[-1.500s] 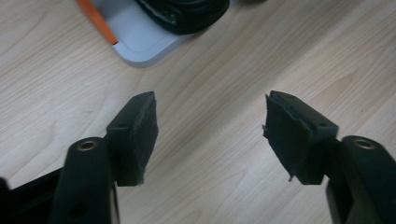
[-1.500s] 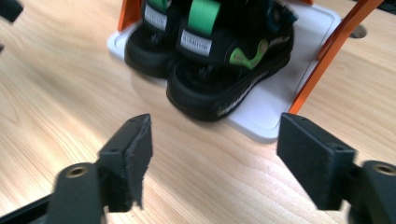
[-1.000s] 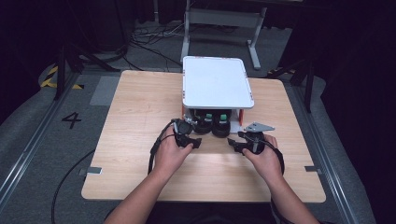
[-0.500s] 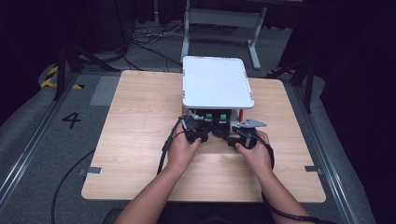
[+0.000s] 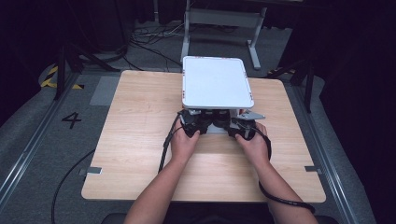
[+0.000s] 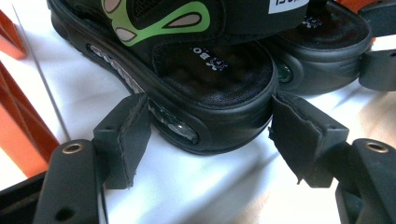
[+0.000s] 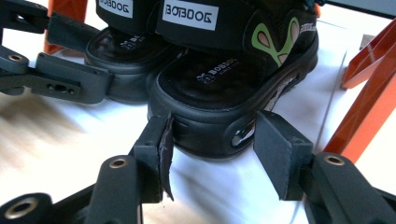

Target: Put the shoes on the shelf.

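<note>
Left tongs spread around heel of left sandal, right tongs spread around heel of right sandal, both sandals on white shelf

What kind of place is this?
Probably a lab or recording studio, not a home: a lone wooden table on grey floor, loose cables behind it, and a painted number 4.

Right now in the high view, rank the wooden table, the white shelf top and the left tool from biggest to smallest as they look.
1. Wooden table, by far the largest.
2. White shelf top, which covers a modest part of the table.
3. Left tool, smallest, partly tucked under the shelf's front edge.
</note>
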The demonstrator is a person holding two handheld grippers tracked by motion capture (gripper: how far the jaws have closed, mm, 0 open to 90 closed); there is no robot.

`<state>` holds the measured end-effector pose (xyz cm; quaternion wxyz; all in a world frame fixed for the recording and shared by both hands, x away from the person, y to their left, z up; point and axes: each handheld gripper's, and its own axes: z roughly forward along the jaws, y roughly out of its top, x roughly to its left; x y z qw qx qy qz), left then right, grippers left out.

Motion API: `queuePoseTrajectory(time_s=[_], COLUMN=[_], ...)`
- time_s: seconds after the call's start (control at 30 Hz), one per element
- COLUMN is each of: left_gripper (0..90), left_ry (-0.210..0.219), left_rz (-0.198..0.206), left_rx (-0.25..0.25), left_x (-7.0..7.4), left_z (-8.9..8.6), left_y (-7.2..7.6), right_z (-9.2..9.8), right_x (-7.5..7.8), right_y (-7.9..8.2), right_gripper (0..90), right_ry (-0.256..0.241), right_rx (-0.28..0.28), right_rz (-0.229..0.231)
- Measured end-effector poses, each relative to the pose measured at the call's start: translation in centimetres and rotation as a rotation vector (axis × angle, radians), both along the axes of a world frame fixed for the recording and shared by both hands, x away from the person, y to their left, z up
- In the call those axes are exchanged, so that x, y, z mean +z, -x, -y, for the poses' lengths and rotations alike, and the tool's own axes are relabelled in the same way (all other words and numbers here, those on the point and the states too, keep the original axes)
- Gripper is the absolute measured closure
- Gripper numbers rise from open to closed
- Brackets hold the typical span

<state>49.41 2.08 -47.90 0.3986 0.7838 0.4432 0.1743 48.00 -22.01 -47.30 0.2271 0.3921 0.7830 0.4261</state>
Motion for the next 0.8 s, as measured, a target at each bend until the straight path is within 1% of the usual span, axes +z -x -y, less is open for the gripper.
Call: queuePoseTrajectory(time_s=[0.03,0.1,0.13,0.17,0.2,0.23,0.27,0.33,0.37,0.4,0.43,0.47,0.5,0.53,0.57,0.6,0.63,0.67,0.7,0.73,0.77,0.8], left_gripper=[29.7,29.2,29.7,30.7,31.6,32.7,32.7,35.2,35.3,35.3,35.7,36.3,36.3,32.3,32.3,30.4,29.9,28.9,28.9,28.6,28.6,28.6], left_ry=[-0.007,0.012,0.027,0.038,0.038,0.038,0.042,0.035,0.035,0.022,0.025,0.026,0.02,0.005,0.006,-0.005,-0.016,-0.016,-0.005,-0.025,-0.025,-0.035], left_rz=[-0.003,-0.007,-0.008,-0.003,0.001,0.001,0.003,-0.003,-0.003,-0.003,-0.001,-0.015,-0.026,-0.045,-0.054,-0.071,-0.103,-0.103,-0.127,-0.144,-0.144,-0.144], left_rx=[-0.004,-0.001,0.002,0.015,0.026,0.026,0.027,0.033,0.033,0.033,0.031,0.045,0.044,0.049,0.058,0.05,0.049,0.049,0.04,0.025,0.025,0.022], left_x=[0.0,0.0,0.0,-0.1,-0.1,-0.1,-0.1,-0.1,-0.1,0.0,0.0,0.0,0.0,0.1,0.2,0.4,0.9,0.9,1.1,1.9,1.9,2.3], left_z=[0.1,0.2,0.0,0.0,0.1,0.1,0.1,0.1,0.1,0.1,0.1,0.1,0.0,-0.2,-0.3,-0.5,-0.9,-0.9,-1.1,-1.6,-1.6,-1.8], left_y=[-0.2,-0.6,-0.8,-0.9,-0.9,-0.9,-0.9,-0.8,-0.8,-0.8,-0.7,-0.4,-0.2,0.1,0.4,0.9,1.6,1.6,2.1,3.2,3.2,3.8], right_z=[0.0,0.0,0.1,0.1,0.2,0.2,0.2,0.1,0.1,0.1,0.0,0.1,0.1,0.2,0.2,0.4,0.5,0.6,0.6,0.7,0.7,0.8], right_x=[0.0,0.0,-0.1,-0.2,-0.2,-0.2,-0.3,-0.3,-0.2,-0.2,-0.2,-0.3,-0.3,-0.2,-0.2,0.2,0.3,0.5,0.5,1.4,1.4,1.8], right_y=[-0.2,-0.6,-0.9,-1.1,-1.4,-1.4,-1.6,-1.9,-1.9,-1.9,-1.8,-1.5,-1.5,-0.9,-0.9,0.2,0.6,1.2,1.2,2.4,2.4,2.7], right_gripper=[47.9,47.8,47.8,47.8,47.3,47.3,46.4,45.6,45.6,45.6,45.6,44.6,44.6,42.8,42.8,40.8,40.8,40.3,40.3,39.5,39.5,39.0], right_ry=[0.003,0.009,0.011,0.009,0.011,0.011,0.006,0.001,0.004,0.004,0.007,0.007,0.007,0.006,0.006,-0.013,-0.016,-0.01,-0.01,-0.014,-0.014,-0.021], right_rx=[-0.002,-0.006,-0.015,-0.023,-0.032,-0.032,-0.037,-0.047,-0.049,-0.049,-0.049,-0.044,-0.044,-0.03,-0.03,-0.023,-0.021,-0.016,-0.016,0.006,0.006,0.012], right_rz=[0.006,0.01,0.022,0.026,0.034,0.034,0.032,0.017,0.013,0.013,0.019,0.043,0.043,0.044,0.044,0.024,0.02,0.019,0.019,0.024,0.024,0.032])
